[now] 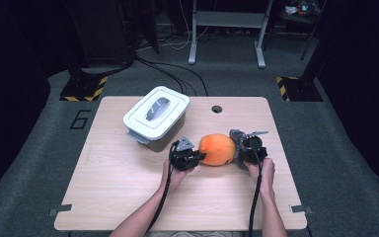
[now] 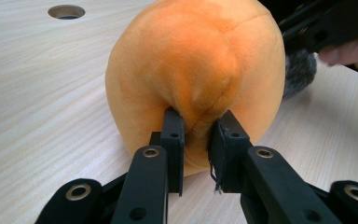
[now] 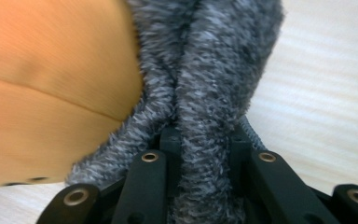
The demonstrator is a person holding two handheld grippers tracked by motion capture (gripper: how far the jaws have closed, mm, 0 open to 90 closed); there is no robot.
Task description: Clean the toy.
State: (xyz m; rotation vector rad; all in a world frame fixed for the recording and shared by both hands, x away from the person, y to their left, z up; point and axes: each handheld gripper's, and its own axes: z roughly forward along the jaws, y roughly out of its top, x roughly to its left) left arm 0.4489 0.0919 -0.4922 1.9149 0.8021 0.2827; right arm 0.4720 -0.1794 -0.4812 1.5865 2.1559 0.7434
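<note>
An orange plush toy (image 1: pixel 218 149) lies on the wooden table (image 1: pixel 123 192), between my two grippers. A grey furry part (image 1: pixel 236 139) hangs off its right end. My left gripper (image 1: pixel 198 157) comes in from the toy's left side. In the left gripper view the left gripper (image 2: pixel 196 128) is shut on a pinched fold of the orange plush (image 2: pixel 196 65). My right gripper (image 1: pixel 241 151) sits at the toy's right end. In the right gripper view the right gripper (image 3: pixel 205 140) is shut on the grey fur (image 3: pixel 214 70), with the orange body (image 3: pixel 51 79) at the left.
A white lidded box (image 1: pixel 156 116) with a grey handle stands on the table at the back left of the toy. A round cable hole (image 1: pixel 216 109) lies near the table's far edge. Cables and a frame's white legs (image 1: pixel 227 34) are on the floor beyond.
</note>
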